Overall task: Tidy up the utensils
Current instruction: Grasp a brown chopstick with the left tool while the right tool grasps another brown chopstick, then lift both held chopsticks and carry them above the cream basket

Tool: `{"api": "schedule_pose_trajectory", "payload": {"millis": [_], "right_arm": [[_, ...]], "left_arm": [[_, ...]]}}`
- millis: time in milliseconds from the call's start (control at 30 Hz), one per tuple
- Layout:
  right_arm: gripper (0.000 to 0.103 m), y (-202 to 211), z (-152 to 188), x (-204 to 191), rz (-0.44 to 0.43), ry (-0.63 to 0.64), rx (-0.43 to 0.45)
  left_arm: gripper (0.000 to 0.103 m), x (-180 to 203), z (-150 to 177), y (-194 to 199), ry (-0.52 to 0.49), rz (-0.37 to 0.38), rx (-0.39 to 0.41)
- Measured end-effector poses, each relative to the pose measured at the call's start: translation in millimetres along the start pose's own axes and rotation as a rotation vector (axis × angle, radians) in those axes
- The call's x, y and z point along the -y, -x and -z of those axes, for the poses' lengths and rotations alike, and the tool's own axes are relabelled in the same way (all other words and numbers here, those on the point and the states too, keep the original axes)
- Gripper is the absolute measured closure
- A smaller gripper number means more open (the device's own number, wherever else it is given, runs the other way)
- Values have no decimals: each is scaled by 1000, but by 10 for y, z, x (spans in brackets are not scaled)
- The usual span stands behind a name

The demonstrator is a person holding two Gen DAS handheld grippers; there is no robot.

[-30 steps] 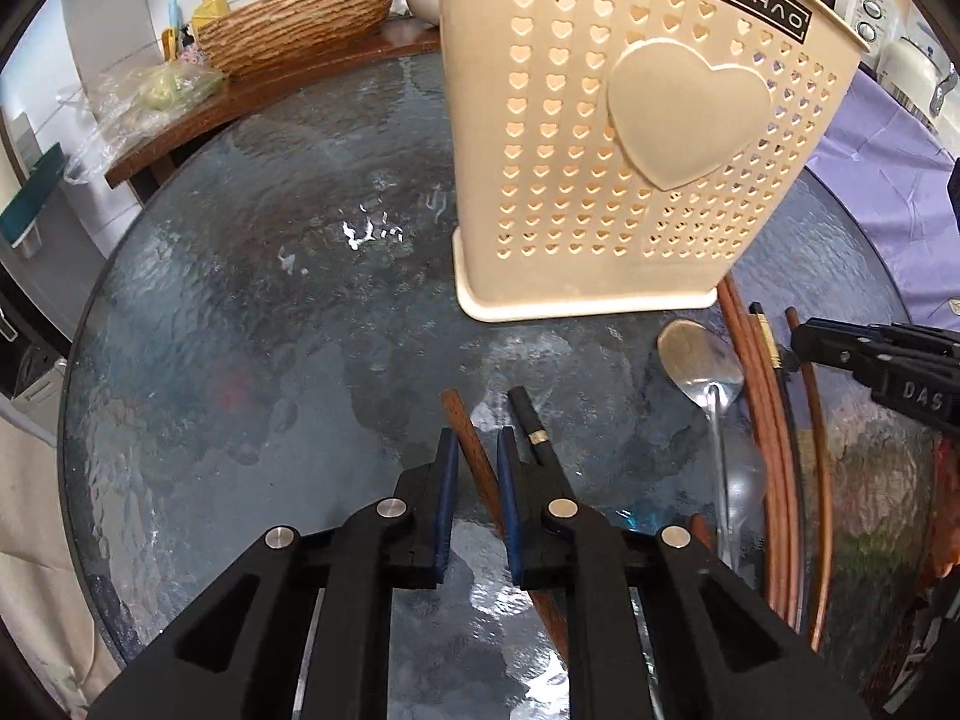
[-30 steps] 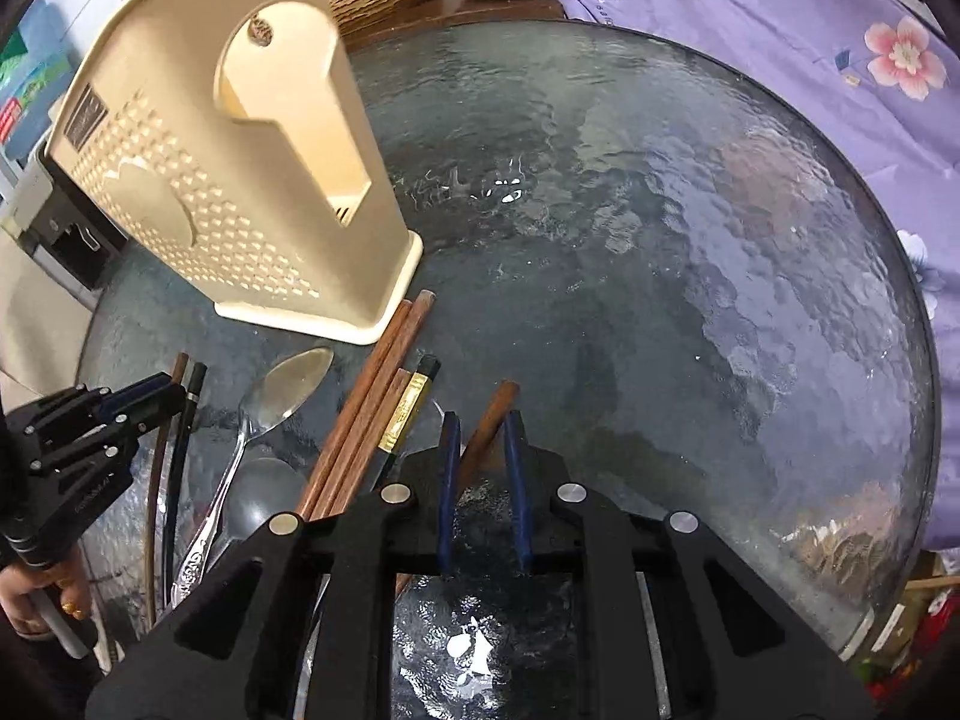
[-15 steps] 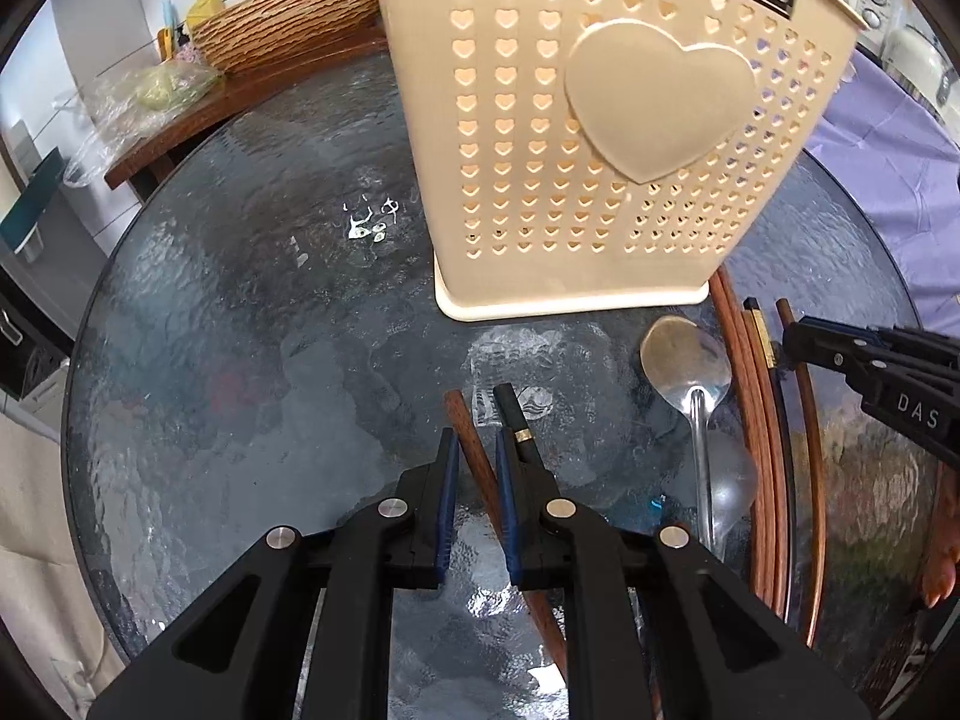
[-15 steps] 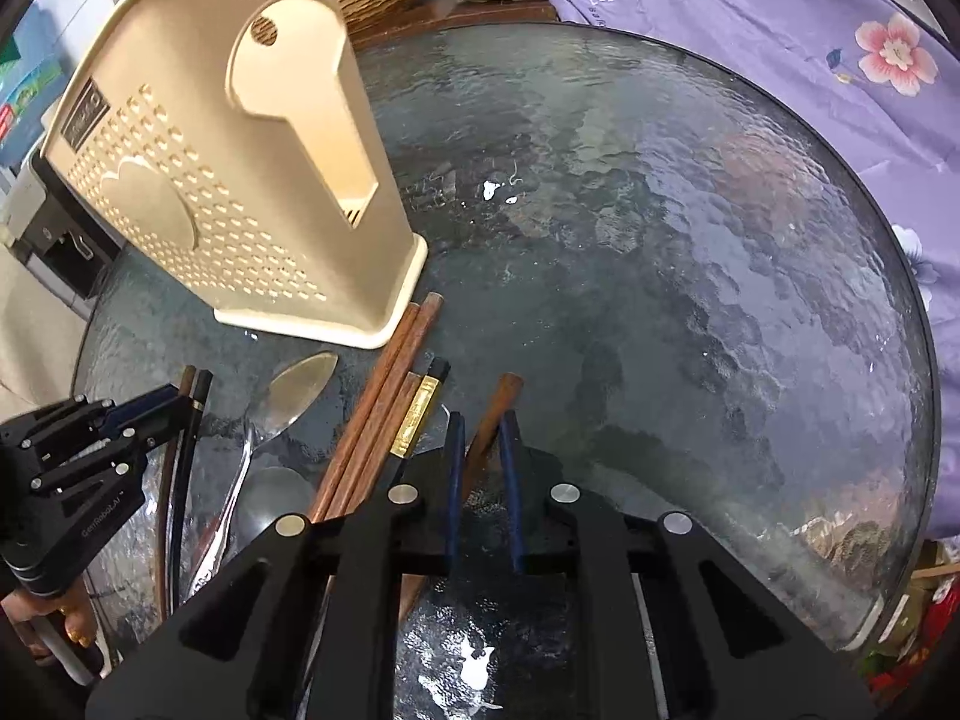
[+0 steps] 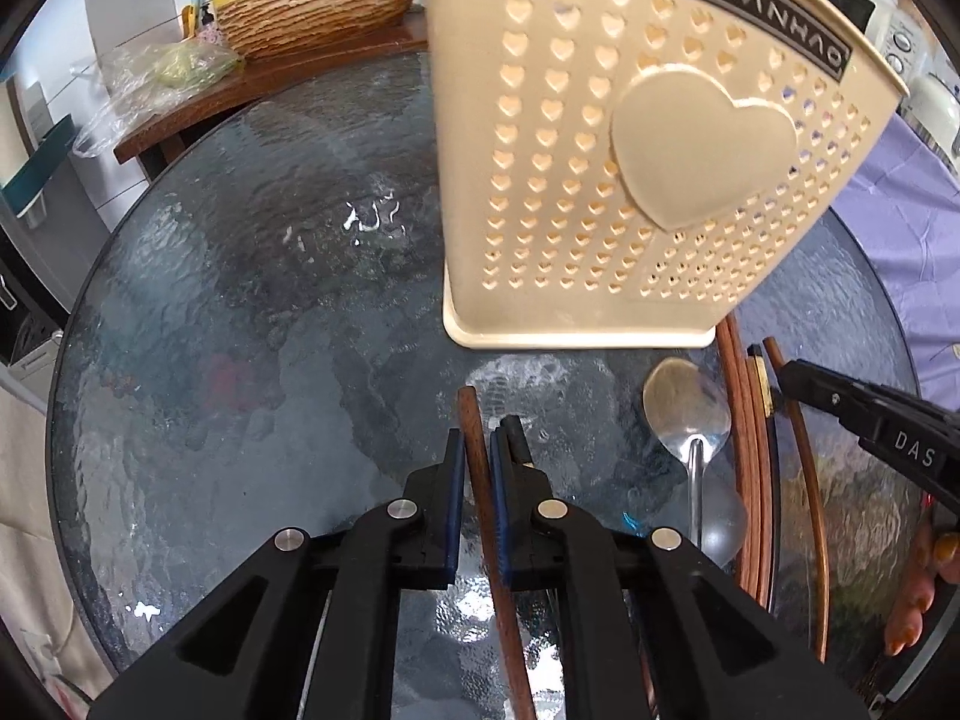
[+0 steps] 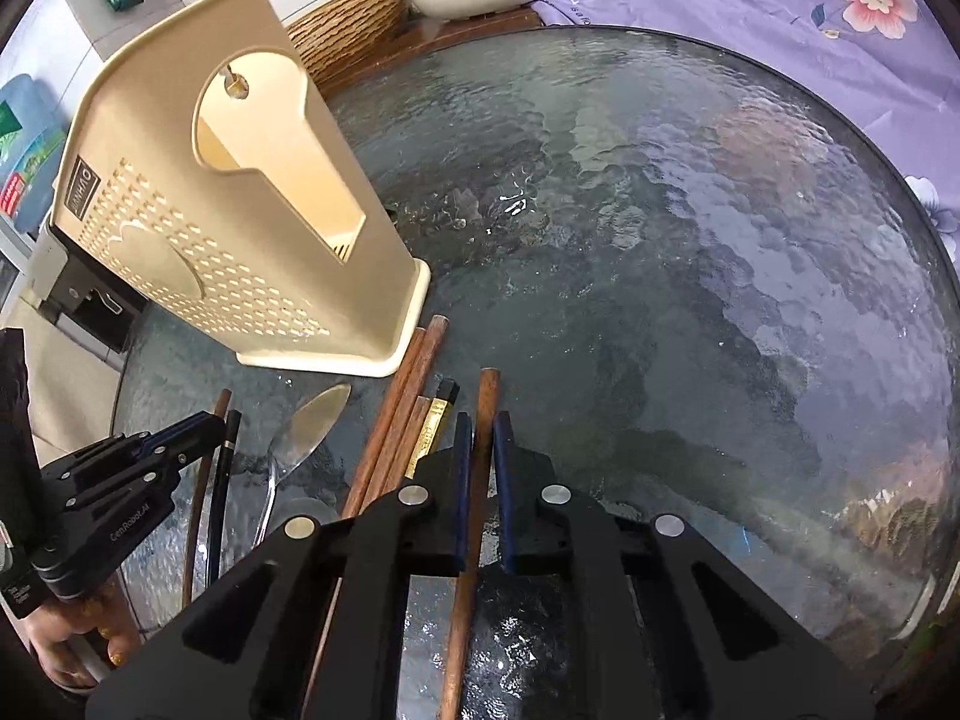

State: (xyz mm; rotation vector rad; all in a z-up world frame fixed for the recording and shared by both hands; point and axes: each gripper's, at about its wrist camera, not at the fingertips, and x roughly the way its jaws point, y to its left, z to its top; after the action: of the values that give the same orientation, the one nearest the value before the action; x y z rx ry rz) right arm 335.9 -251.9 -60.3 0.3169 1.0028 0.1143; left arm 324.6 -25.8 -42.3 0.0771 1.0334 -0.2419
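In the left wrist view, the left claw (image 5: 477,450) at lower centre is clenched around a brown chopstick (image 5: 474,420) on the glass desk (image 5: 240,330), with the cream utensil holder (image 5: 630,150) standing upper right. In the right wrist view, the right claw (image 6: 481,435) at lower centre grips another brown chopstick (image 6: 487,396); the holder (image 6: 228,228) is upper left, a spoon (image 6: 306,426) below it.

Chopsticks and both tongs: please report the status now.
Left tongs astride a brown chopstick, right tongs astride another brown chopstick; grip unconfirmed. Both lie on the glass table. Cream holder close ahead, empty-looking.
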Motion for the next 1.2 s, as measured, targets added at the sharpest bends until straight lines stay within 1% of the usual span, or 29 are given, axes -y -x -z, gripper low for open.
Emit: {"api": "schedule_pose_trajectory", "payload": {"millis": [233, 367, 533, 667, 900, 1200], "right_arm": [[95, 128, 43, -11, -53, -12, 42], [95, 292, 35, -59, -64, 11, 101], [95, 575, 40, -131, -119, 28, 167], [96, 848, 67, -250, -144, 77, 240], [96, 1220, 116, -421, -185, 141, 322], [96, 1529, 175, -516, -210, 215, 387]], "left_arm": [[95, -55, -42, 89, 11, 20, 32], [95, -52, -65, 198, 10, 20, 68], [95, -68, -76, 422, 17, 45, 128], [95, -63, -85, 654, 22, 59, 184], [95, -18, -80, 964, 9, 88, 254], [96, 55, -18, 1272, -13, 105, 326]]}}
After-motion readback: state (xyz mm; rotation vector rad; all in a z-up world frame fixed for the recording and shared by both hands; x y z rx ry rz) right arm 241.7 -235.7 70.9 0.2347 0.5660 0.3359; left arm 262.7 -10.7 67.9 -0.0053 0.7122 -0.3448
